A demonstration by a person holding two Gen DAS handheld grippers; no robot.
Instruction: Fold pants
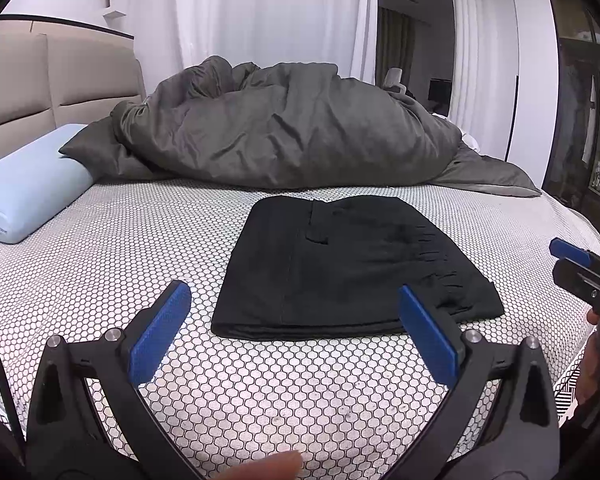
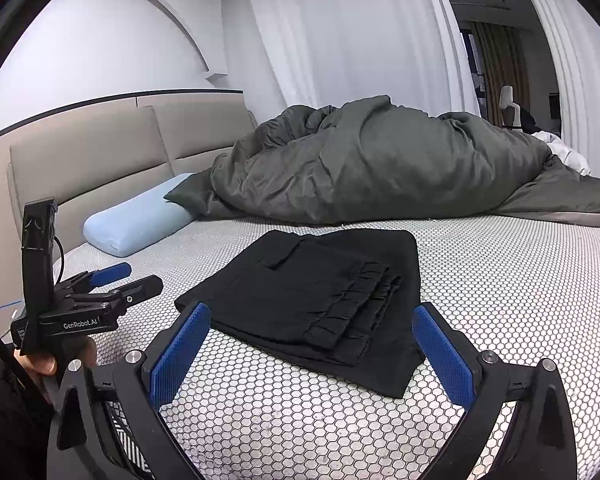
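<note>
Pants black, folded into flat rectangle, lie on bed near front edge, elastic waistband on top toward right side. Left gripper hovers just before folded edge, jaws spread wide, holding nothing. Right gripper likewise spread, empty, above near corner of pants. Grey duvet heaped along far edge; pale blue pillow at headboard end.

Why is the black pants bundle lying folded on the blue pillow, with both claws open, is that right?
Not quite. The folded black pants lie on the honeycomb-patterned bed cover, apart from the blue pillow, as the right wrist view shows. The left claw and right claw are open.
</note>
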